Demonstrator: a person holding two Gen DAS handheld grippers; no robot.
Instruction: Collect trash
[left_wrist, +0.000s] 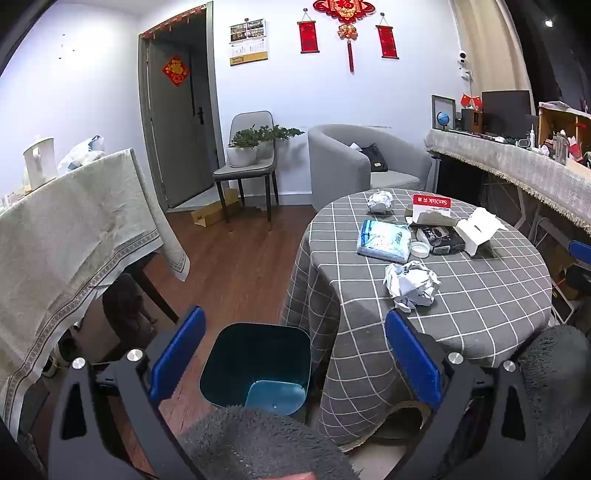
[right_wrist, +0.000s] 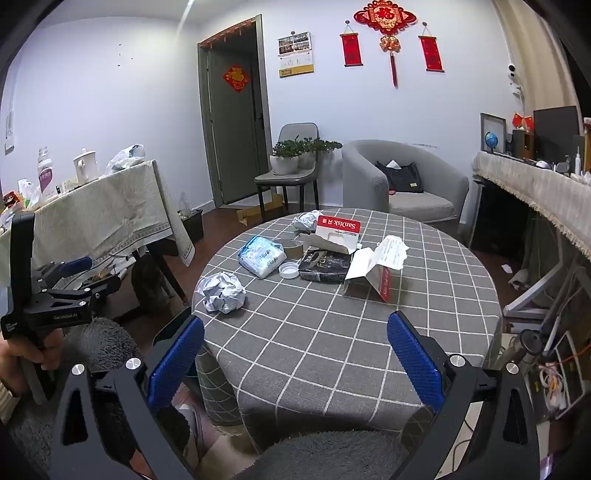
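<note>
Pre-grasp step: left hand-held gripper (left_wrist: 293, 354) and right hand-held gripper (right_wrist: 295, 358) both released, empty. Judged next: close on crumpled paper (right_wrist: 221, 292), transfer to bin (left_wrist: 256, 363)

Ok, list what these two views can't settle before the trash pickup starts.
- Trash bin: near rim cut off by the grey sleeve in the left wrist view; absent from the right view.
- Tape roll: mostly hidden behind the tissue pack.
- Black packet: print too small to read.
</note>
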